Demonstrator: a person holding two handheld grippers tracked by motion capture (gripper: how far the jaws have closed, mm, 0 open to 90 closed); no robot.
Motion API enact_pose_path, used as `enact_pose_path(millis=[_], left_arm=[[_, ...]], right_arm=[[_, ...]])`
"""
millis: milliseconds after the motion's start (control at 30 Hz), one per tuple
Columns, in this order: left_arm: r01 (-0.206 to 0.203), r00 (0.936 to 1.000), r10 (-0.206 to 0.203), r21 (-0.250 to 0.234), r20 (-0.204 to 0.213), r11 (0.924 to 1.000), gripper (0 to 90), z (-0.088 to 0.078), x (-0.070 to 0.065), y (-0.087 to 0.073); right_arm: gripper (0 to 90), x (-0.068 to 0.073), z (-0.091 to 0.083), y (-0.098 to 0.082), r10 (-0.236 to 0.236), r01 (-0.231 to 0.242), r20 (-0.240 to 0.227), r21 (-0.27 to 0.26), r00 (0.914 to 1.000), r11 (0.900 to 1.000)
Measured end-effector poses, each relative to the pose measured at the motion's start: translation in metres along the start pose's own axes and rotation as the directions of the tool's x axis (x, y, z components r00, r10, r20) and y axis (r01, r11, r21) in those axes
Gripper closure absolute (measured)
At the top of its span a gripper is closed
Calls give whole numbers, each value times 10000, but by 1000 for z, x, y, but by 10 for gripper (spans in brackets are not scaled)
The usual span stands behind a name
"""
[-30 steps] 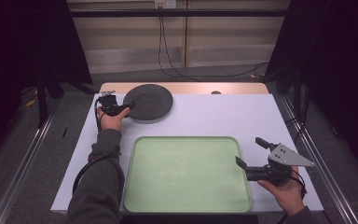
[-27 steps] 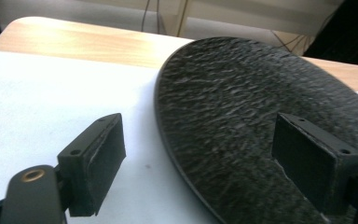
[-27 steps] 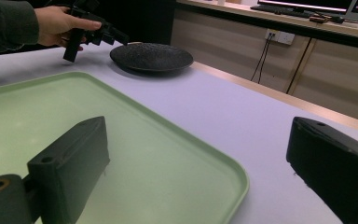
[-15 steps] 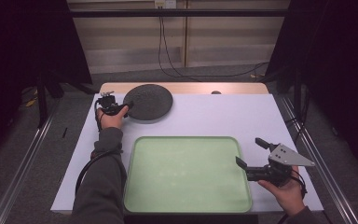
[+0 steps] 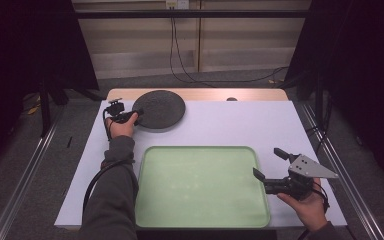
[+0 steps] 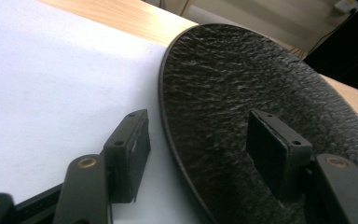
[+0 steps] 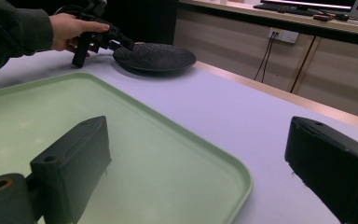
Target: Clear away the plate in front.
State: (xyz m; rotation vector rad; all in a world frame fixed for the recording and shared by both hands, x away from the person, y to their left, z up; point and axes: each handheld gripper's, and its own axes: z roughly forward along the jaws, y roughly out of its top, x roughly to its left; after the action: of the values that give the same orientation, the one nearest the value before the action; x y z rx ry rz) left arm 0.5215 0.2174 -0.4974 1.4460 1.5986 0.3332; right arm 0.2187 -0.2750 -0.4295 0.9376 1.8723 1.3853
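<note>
At the bench's far left, the left tongs are kept spread astride the dark plate's rim, unchanged; right tongs are held spread beside the green tray.

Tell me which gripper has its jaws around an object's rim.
The left gripper: its open jaws straddle the edge of the black round plate. The right gripper is open beside the green tray, one jaw over its corner.
</note>
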Motion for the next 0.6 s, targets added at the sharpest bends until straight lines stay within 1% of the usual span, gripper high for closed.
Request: enact_pose_path(millis=[33, 67, 133, 167, 200, 267, 300, 333, 367, 400, 433, 467, 500, 600], left_arm=[[16, 9999, -16, -21, -133, 10000, 410, 1, -1, 0], [49, 10000, -49, 73, -13, 10000, 435, 1, -1, 0], [373, 9993, -373, -18, 51, 9993, 439, 2, -2, -1], [657, 9978, -656, -127, 135, 9978, 437, 2, -1, -2], [591, 9982, -590, -155, 67, 9981, 441, 2, 0, -2], [587, 9982, -586, -108, 91, 9982, 464, 2, 0, -2], [720, 9974, -720, -47, 68, 9974, 474, 1, 0, -2], [720, 9974, -720, -47, 68, 9974, 477, 1, 0, -2], [724, 9974, -725, -62, -49, 9974, 477, 1, 0, -2], [777, 9969, -775, -132, 126, 9969, 483, 1, 1, -2], [865, 9962, -864, -163, 62, 9961, 487, 2, 1, -3], [874, 9962, -873, -81, 74, 9961, 494, 1, 2, -3], [1034, 9946, -1034, -210, -4, 9944, 508, 2, 1, -3], [1063, 9943, -1065, -241, -85, 9940, 535, 2, 1, -3]], right_arm=[[62, 0, 0, 0, 6, -6, 10, 8, 10000, 10000], [61, 0, 0, 0, 24, -24, 18, 44, 10000, 10000], [62, -1, 0, 0, 47, -46, -26, 74, 10000, 10000], [63, -1, 0, 0, 32, -32, 1, -19, 10000, 10000], [63, 0, 0, 0, 73, -73, -3, -32, 10000, 10000], [63, 0, 0, 1, 63, -63, 29, -44, 10000, 10000], [64, 0, 0, 1, 50, -50, -61, -21, 10000, 10000], [64, 0, 0, 1, 50, -50, -61, -21, 10000, 10000], [65, 0, 0, 1, 51, -51, -69, -21, 10000, 10000], [66, 0, 0, 0, -11, 11, -71, 32, 10000, 10000], [66, 0, 0, 0, -39, 40, -53, 48, 10000, 10000], [67, 0, 0, 0, -30, 31, -58, 47, 10000, 10000], [67, 0, 0, 1, 10, -10, -95, 17, 10000, 10000], [68, -1, 0, 1, 78, -79, -102, -46, 9999, 10000]])
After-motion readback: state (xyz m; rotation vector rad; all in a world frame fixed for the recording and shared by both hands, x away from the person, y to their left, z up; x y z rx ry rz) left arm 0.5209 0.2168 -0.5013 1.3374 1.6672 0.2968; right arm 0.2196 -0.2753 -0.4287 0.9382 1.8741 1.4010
